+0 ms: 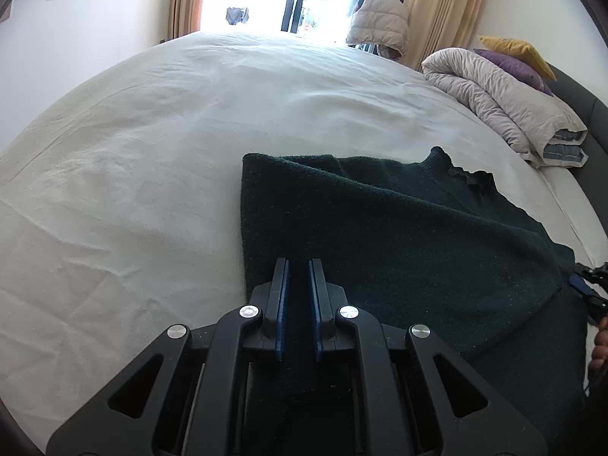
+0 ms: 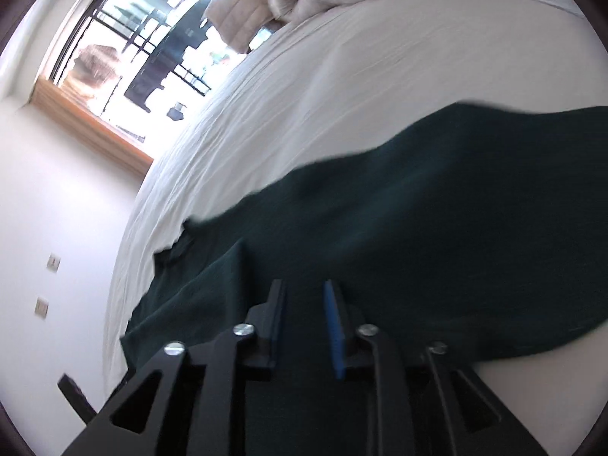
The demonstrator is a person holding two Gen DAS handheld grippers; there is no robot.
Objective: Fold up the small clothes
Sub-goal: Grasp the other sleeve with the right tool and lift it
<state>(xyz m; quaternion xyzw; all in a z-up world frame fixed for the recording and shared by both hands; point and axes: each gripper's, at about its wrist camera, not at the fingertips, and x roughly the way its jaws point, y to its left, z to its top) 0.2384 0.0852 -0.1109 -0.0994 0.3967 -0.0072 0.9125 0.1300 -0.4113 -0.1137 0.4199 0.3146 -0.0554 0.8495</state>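
A dark green knit top (image 1: 399,228) lies on the white bed (image 1: 152,152), partly folded, its scalloped neckline (image 1: 467,173) toward the pillows. My left gripper (image 1: 299,266) is over the garment's near left part, jaws a narrow gap apart with dark fabric between the blue pads; a fold rises from there toward the right. My right gripper shows at the far right edge of the left wrist view (image 1: 587,285). In the tilted, blurred right wrist view my right gripper (image 2: 304,288) is over the same top (image 2: 418,228), jaws apart, nothing clearly held.
A rolled grey duvet (image 1: 501,95) with purple (image 1: 513,64) and yellow (image 1: 516,51) cushions lies at the bed's right end against a dark headboard. A puffy jacket (image 1: 380,19) hangs by the window. A bare white sheet spreads left of the garment.
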